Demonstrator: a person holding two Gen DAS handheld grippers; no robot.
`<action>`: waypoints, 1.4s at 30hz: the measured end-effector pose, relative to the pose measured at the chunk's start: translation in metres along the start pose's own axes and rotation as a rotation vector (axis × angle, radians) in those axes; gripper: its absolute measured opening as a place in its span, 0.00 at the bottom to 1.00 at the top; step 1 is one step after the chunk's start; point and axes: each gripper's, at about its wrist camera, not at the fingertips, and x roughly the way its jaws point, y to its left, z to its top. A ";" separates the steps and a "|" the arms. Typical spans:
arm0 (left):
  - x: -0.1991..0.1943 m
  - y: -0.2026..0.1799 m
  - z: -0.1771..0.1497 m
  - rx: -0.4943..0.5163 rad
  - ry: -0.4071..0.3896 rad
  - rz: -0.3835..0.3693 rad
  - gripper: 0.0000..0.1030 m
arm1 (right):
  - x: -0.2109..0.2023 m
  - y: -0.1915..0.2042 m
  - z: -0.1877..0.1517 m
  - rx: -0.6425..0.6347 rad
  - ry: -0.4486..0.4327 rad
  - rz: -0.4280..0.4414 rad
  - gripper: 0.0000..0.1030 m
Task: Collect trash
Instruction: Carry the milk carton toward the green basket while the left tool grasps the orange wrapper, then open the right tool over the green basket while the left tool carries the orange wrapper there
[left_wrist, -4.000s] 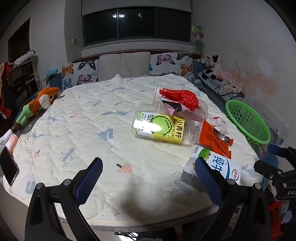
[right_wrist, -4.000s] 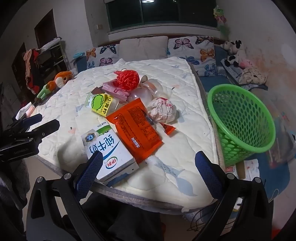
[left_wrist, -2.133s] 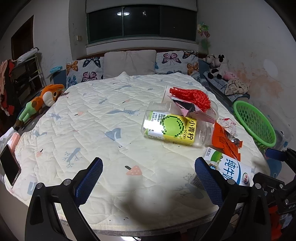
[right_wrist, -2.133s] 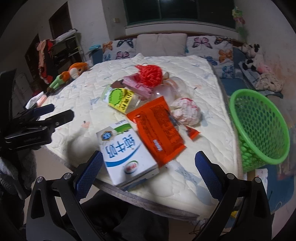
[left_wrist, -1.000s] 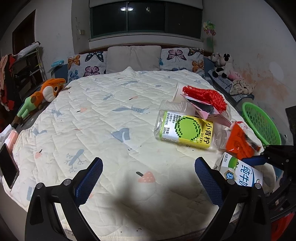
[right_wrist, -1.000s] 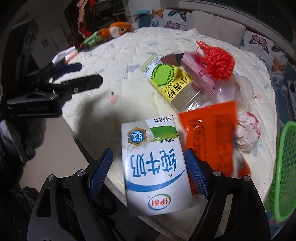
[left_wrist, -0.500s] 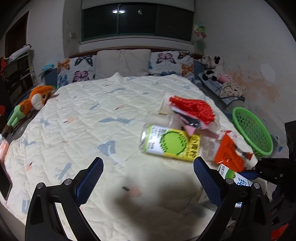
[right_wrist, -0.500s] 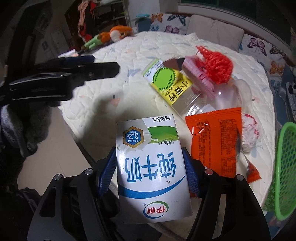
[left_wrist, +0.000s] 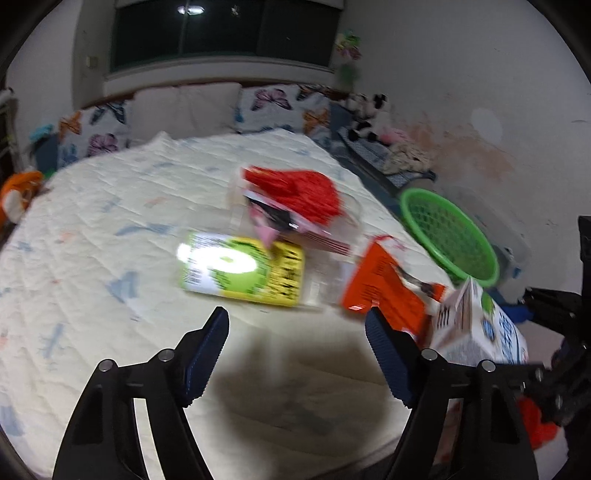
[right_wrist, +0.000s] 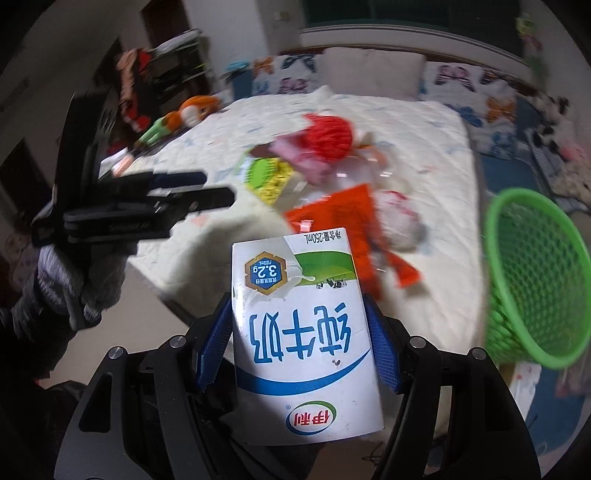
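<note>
The bed (left_wrist: 110, 229) carries the rest of the litter near its right edge, and the green basket (right_wrist: 535, 280) stands on the floor just off that edge. The right gripper (right_wrist: 299, 343) has its jaws pressed against both sides of a milk carton (right_wrist: 299, 332), lifted off the bed. The carton is held low and looks slick; a quick swing toward the basket could let it slip or miss the rim. The left gripper (left_wrist: 295, 350) hangs wide open and empty, short of the green-and-yellow labelled bottle (left_wrist: 240, 269).
</note>
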 end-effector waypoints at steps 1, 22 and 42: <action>0.003 -0.003 -0.001 -0.002 0.006 -0.016 0.71 | -0.003 -0.006 -0.003 0.018 -0.005 -0.009 0.65; 0.086 -0.041 -0.010 -0.170 0.118 -0.237 0.51 | -0.030 -0.054 -0.023 0.162 -0.062 -0.079 0.65; 0.035 -0.065 0.004 -0.069 0.032 -0.270 0.08 | -0.051 -0.084 -0.024 0.242 -0.126 -0.154 0.65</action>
